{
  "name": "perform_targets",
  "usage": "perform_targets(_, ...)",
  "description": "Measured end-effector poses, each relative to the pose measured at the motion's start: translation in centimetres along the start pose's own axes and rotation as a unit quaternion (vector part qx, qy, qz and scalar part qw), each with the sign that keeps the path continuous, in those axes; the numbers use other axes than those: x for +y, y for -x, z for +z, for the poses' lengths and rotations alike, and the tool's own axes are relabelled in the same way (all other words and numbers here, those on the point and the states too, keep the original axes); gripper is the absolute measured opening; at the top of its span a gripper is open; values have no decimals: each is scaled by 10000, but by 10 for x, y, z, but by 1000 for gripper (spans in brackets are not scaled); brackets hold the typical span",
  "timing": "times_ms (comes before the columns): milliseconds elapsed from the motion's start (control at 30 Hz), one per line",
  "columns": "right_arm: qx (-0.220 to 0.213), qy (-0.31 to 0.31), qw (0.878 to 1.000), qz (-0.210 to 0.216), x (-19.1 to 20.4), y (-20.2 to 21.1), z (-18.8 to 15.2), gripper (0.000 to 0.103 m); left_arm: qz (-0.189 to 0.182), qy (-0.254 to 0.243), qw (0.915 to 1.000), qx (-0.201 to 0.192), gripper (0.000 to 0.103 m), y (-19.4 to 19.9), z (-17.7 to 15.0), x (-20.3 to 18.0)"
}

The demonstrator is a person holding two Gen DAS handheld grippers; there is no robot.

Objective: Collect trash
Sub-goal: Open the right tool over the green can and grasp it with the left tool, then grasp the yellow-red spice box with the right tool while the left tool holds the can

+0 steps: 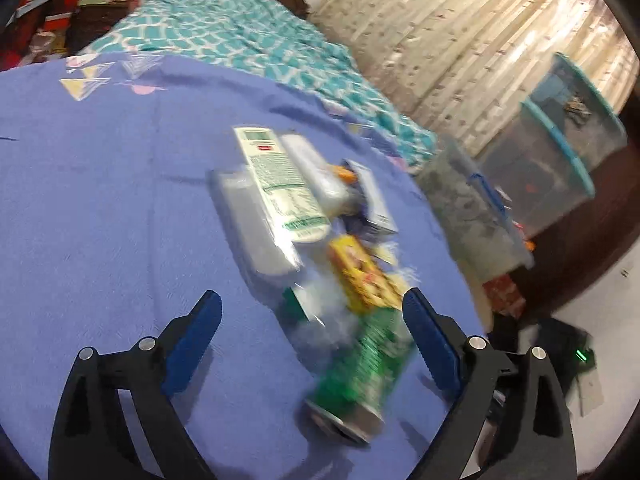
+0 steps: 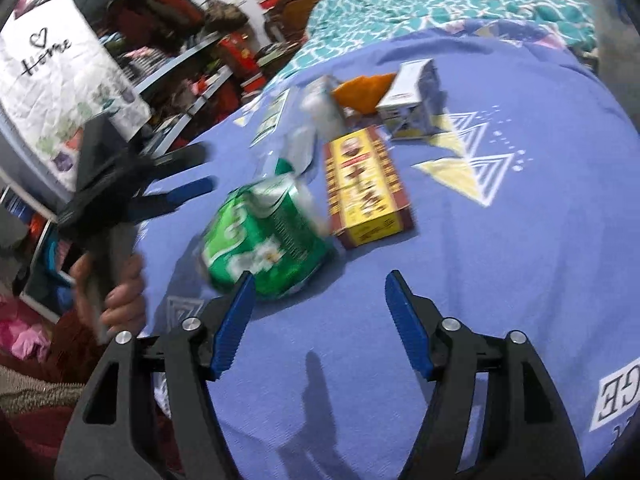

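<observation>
So the trash is all piled on the bed's purple-blue cotton sheet [image 2: 500, 264]: a crushed green metal can [image 2: 264, 240], a yellow-and-red cardboard box [image 2: 366, 188], and a small white-and-blue carton [image 2: 412, 100] further back. The left hand-held gripper [image 1: 312, 320] hangs released, the can lying loose between its fingers. The right hand-held gripper [image 2: 320, 300] is spread too, gripping nothing, just beside the can.

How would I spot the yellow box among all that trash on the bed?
Look at the blue bedspread and find the cluster of litter in its middle. Beside the crushed green can lies the yellow box, a long flat carton. Its dark red border sets it apart from the small white box behind it.
</observation>
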State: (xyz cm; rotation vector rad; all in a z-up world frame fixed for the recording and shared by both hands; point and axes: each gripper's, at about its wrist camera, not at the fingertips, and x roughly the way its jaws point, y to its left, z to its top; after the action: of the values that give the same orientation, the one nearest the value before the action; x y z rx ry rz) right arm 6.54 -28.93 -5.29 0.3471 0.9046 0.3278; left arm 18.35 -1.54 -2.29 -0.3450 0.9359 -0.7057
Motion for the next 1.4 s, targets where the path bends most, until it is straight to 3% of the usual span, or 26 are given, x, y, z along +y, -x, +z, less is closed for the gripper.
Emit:
perform_targets(33,-28,-60,10000,-72,-5,-3,5,70,-65,-60,10000,7,95,2,-3,-6)
perform_targets(133,-137,-334,9990,-261,-23,-12,19,73,-203,-411,9986,256,94,-6,-17,-29)
perform_targets(233,-208,-555,9977,-322,-33,-19,32,73,71,-827,9952,522,94,-27,-30,-46)
perform_targets(300,-248,-579,9974,-350,-35,-25,41,78,20,-873,9938,683,94,-40,-36,-50)
perform_targets(333,-252,-565,9973,-387,-35,-28,45,79,27,-887,9935,720,85,-42,-38,-50)
perform_targets(367,-231,-546,9974,-417,-35,-31,48,79,60,-957,9922,793,55,-45,-42,-52)
perform_targets(400,-251,-534,9969,-516,-34,-32,50,79,96,-1022,9904,930,44,-47,-45,-52)
perform_targets(533,-198,-198,9983,-521,-23,-40,54,81,57,-1053,9906,871,44,-25,-59,-44)
perform_targets(700,-125,552,9927,-1064,-4,-56,47,88,-134,-713,9950,689,44,16,-72,-22)
perform_targets(833,114,852,9862,-1418,-4,-76,42,90,-95,-428,9968,667,45,21,-78,-11)
perform_targets(900,122,994,9846,-1432,-1,-75,40,73,-55,-360,9965,755,45,13,-78,-11)
perform_targets(967,96,1121,9822,-1502,0,-67,34,68,-134,-341,9956,857,45,4,-78,-15)
perform_targets(1200,-290,292,9866,-1578,-44,2,-6,68,-452,-587,9917,1047,43,-29,-69,-50)
perform_targets(1400,-566,-371,9727,-2222,-91,57,-47,68,-597,-756,9861,1356,43,-76,-66,-86)
